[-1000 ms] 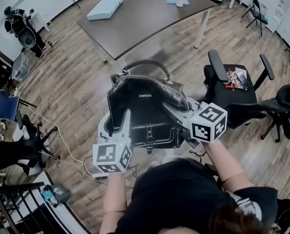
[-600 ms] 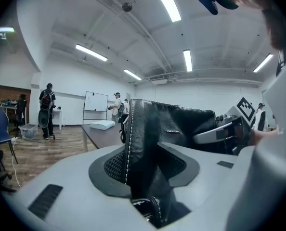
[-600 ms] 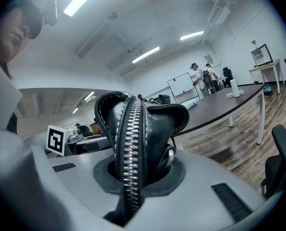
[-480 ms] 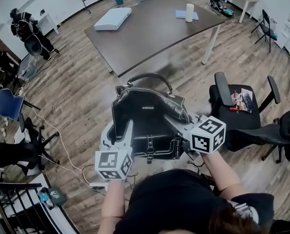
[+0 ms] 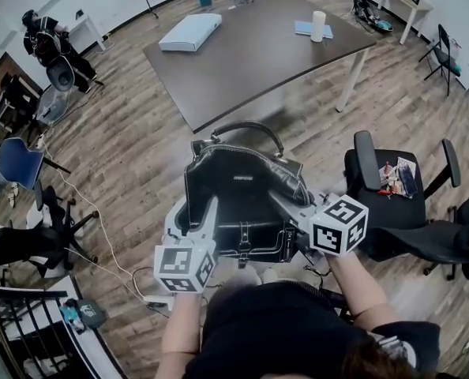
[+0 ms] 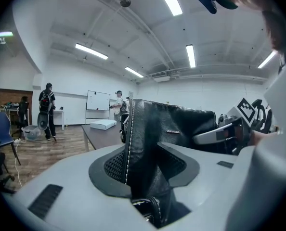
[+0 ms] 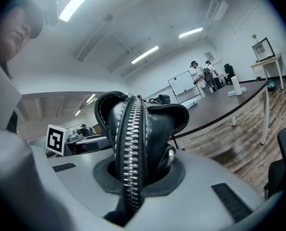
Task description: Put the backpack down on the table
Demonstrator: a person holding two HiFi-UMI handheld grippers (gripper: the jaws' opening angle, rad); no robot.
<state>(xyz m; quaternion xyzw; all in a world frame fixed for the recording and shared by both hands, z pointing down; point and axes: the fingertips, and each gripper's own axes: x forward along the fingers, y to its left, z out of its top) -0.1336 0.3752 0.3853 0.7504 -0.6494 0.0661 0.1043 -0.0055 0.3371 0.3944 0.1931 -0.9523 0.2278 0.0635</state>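
Note:
A black leather backpack [image 5: 238, 192] with white stitching and a top handle hangs in the air above the wooden floor, between both grippers. My left gripper [image 5: 196, 215] is shut on the bag's left side, a fold of leather [image 6: 145, 153] pinched between its jaws. My right gripper [image 5: 286, 204] is shut on the bag's right edge, where the zipper [image 7: 131, 162] runs between its jaws. The dark table [image 5: 250, 50] stands ahead of the bag, its near edge a short way beyond the handle.
On the table lie a white flat box [image 5: 190, 31], a paper roll [image 5: 318, 25] and a blue item. A black office chair [image 5: 396, 200] with items on its seat stands at the right. Cables and more chairs lie at the left. People stand at the far end of the room.
Both grippers have carried the backpack forward, towards the table; the table's near edge now sits closer to the bag's handle. Both grips are unchanged.

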